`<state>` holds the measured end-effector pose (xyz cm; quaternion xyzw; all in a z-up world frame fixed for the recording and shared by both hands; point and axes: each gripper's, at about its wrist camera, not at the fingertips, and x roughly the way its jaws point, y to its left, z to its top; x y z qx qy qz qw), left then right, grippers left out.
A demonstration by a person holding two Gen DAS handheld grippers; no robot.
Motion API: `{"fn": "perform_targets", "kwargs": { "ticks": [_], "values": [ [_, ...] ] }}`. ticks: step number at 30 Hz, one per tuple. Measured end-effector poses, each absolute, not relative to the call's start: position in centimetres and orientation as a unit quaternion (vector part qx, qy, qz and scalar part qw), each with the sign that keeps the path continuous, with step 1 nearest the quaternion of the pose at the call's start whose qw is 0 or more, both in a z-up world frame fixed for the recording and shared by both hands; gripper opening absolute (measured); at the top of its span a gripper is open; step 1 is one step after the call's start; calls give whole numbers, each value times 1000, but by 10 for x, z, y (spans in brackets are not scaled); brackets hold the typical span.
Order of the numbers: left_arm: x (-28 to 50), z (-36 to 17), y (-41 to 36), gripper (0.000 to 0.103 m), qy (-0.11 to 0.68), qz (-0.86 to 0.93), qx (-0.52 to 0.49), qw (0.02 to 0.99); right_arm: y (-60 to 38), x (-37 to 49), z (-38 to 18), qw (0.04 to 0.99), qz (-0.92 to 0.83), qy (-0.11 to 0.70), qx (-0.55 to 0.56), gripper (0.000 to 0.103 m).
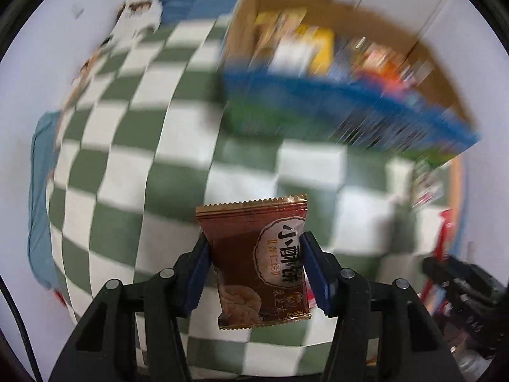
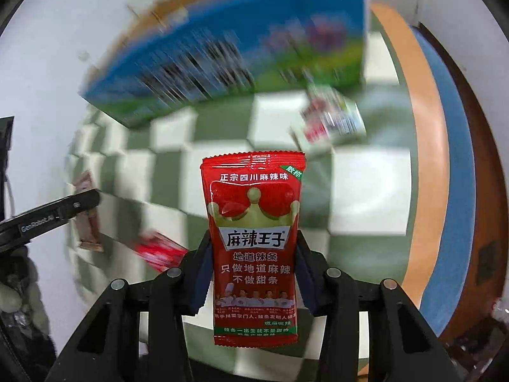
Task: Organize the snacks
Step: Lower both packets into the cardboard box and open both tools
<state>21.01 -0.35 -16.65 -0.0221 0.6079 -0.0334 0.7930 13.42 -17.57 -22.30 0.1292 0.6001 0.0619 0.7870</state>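
Brown foil snack packet [image 1: 259, 264] sits low in the frame's centre, clamped between the pads of my left tool [image 1: 254, 267], above the green-checked surface [image 1: 133, 159]. My right tool [image 2: 253, 270] grips a red spicy-strip packet [image 2: 254, 248], with the blurred snack box [image 2: 229, 54] at upper centre.

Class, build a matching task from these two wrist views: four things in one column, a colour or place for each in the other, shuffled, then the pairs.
Things:
1. packet in left gripper
2. packet in right gripper
3. cloth
4. cardboard box

Descriptions:
A. green and white checks
B. red
C. stands on the cloth, snacks inside
D. brown

Pairs: 1-D, 2-B, 3-A, 4-C
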Motion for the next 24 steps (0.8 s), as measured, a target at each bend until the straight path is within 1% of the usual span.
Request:
{"fn": "perform_targets", "kwargs": {
  "ticks": [1,2,3,7,10,15,18,24],
  "values": [
    [217,-146,-5,53,599,-45,-26,799,-174,141,-204,795,74,587,133,49],
    [242,-121,-4,53,590,-59,-32,805,-169,152,-190,802,80,577,134,49],
    [251,-111,-2,53,583,-70,-35,809,-169,167,-172,807,87,568,134,49],
    [313,-88,-12,53,556,-102,-32,824,-177,218,-117,831,108,529,137,49],
    [354,-83,-33,53,550,-111,-18,828,-180,264,-91,848,103,508,113,49],
    [427,-93,-55,53,575,-105,3,812,-184,338,-88,845,90,519,94,49],
    [466,-113,-58,53,603,-96,1,792,-189,374,-97,834,81,538,89,49],
    [513,-158,-62,53,650,-82,10,756,-186,429,-143,807,60,582,77,49]
  ]
}}
